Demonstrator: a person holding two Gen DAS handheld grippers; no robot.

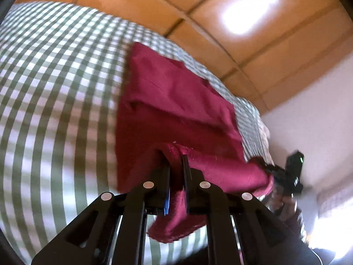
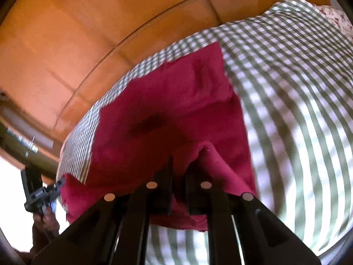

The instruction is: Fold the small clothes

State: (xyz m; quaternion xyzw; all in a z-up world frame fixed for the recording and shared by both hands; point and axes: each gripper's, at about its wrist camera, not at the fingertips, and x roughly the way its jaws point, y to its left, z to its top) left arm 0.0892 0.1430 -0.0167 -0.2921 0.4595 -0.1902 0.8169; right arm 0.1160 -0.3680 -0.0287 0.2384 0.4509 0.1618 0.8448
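Note:
A dark red cloth (image 1: 174, 101) lies partly on a green-and-white checked sheet (image 1: 55, 84) and is lifted at its near edge. My left gripper (image 1: 175, 156) is shut on one near corner of the cloth. My right gripper (image 2: 179, 165) is shut on the other near corner; the cloth (image 2: 167, 110) drapes away from it over the checked sheet (image 2: 297, 110). The right gripper also shows at the right of the left wrist view (image 1: 284, 176), and the left gripper at the lower left of the right wrist view (image 2: 40, 194). The frames are blurred.
An orange tiled floor (image 1: 220, 22) lies beyond the edge of the sheet. A white wall (image 1: 313, 114) is at the right of the left wrist view. A wooden bar (image 2: 19, 141) shows at the left of the right wrist view.

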